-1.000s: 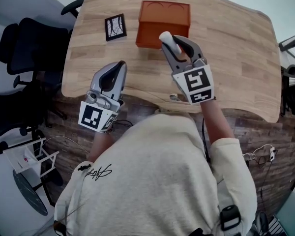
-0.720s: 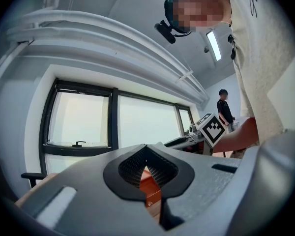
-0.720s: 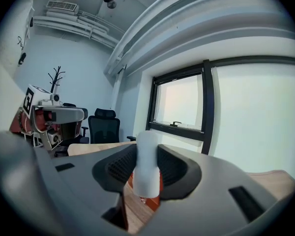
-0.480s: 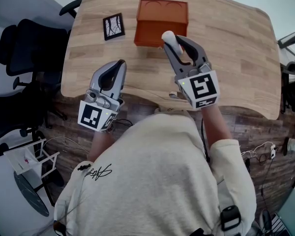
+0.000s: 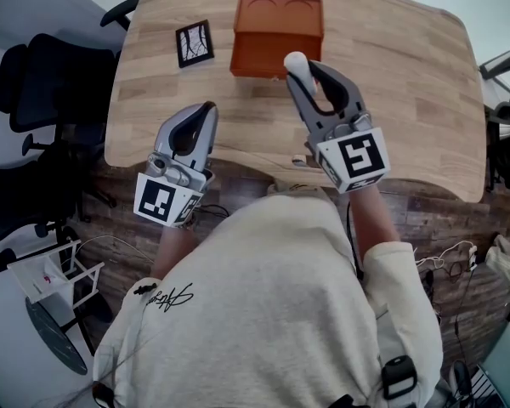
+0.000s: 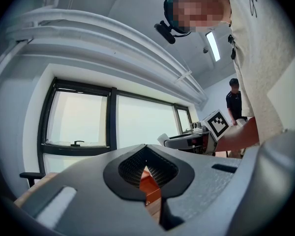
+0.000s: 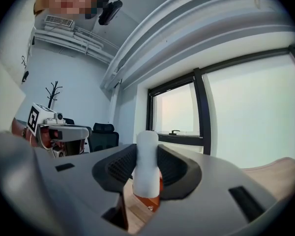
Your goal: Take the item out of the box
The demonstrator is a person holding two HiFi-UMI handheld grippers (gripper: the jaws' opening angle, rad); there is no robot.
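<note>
The orange box [image 5: 276, 25] stands open-topped at the far middle of the wooden table [image 5: 408, 100]. My right gripper [image 5: 304, 70] hovers just in front of the box, shut on a white cylindrical item [image 5: 297, 66]. In the right gripper view the white item [image 7: 147, 163] stands upright between the pads, and the orange box [image 7: 148, 200] shows below it. My left gripper [image 5: 206, 113] hangs over the table's near edge, shut and holding nothing. In the left gripper view its tips [image 6: 145, 151] meet, and a sliver of the orange box [image 6: 151, 191] shows behind them.
A black-framed card [image 5: 195, 43] lies on the table left of the box. Black office chairs [image 5: 34, 83] stand off the table's left side. A person [image 6: 234, 95] stands far back in the room. Cables [image 5: 449, 266] lie on the floor at the right.
My right gripper has drawn a little back from the box toward the person, with the white item still in it. The left gripper has stayed where it was.
</note>
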